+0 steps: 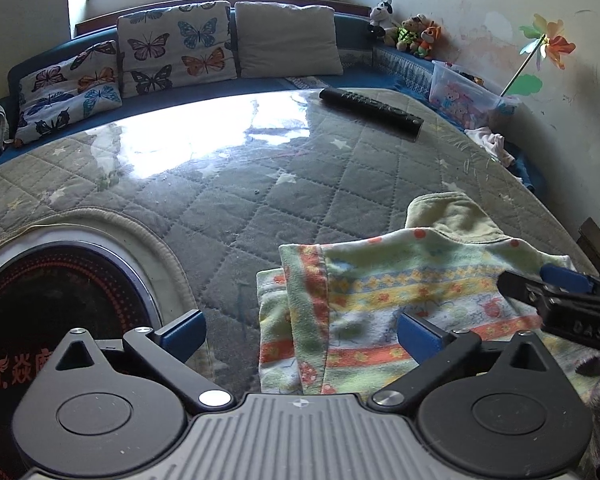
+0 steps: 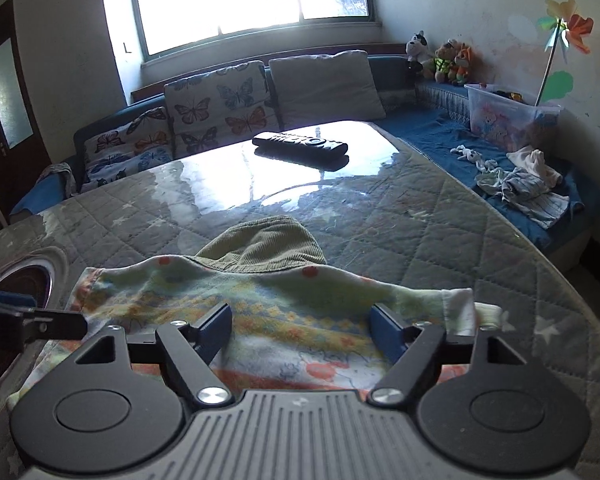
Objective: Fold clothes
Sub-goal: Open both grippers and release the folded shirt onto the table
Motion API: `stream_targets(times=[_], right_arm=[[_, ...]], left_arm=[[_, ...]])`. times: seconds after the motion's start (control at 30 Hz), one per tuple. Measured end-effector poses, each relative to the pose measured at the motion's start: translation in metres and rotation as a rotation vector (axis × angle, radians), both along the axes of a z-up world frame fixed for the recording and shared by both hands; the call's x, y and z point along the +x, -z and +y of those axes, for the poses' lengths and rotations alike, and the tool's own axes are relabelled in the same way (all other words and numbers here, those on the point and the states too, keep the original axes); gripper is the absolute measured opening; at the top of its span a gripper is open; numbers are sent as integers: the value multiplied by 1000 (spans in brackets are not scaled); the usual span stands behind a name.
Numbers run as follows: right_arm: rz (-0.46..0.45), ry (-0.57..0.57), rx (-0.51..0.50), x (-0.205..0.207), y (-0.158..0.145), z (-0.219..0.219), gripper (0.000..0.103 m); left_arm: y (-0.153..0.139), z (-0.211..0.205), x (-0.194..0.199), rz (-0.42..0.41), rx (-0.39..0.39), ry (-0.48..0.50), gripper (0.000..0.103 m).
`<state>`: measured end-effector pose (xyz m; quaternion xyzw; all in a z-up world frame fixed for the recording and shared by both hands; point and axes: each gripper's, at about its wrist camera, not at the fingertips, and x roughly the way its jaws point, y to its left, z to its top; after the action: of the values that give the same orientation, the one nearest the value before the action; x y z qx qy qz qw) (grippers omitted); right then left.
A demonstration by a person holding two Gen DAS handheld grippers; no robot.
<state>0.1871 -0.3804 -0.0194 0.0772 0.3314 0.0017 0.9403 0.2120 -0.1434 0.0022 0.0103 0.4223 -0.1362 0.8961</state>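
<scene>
— On the quilted surface [image 2: 440, 216], near its front edge, lies a child's patterned garment [image 2: 284, 320] with an olive corduroy hood [image 2: 260, 248] pointing toward the window.

— And the tools?

— Left tool [image 1: 300, 334] hovers over the garment's left edge, jaws spread wide, gripping nothing. Right tool [image 2: 300, 330] sits above the middle of the garment, jaws equally apart, empty too.

— Anything else on the surface?

— A black remote control [image 2: 300, 145] well beyond the hood, and a round heater plate [image 1: 56, 312] set into the surface to the left. Butterfly cushions [image 1: 176, 46] line the sofa behind.
</scene>
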Motion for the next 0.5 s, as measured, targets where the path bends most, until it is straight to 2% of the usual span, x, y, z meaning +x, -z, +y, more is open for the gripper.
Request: stream_targets(times=[0.23, 0.5], right_arm=[[11, 8, -40, 21, 2, 5, 88], [-3, -24, -55, 27, -8, 29, 91]], left_arm=[[8, 2, 5, 16, 11, 1, 103], [10, 7, 5, 18, 23, -2, 103]])
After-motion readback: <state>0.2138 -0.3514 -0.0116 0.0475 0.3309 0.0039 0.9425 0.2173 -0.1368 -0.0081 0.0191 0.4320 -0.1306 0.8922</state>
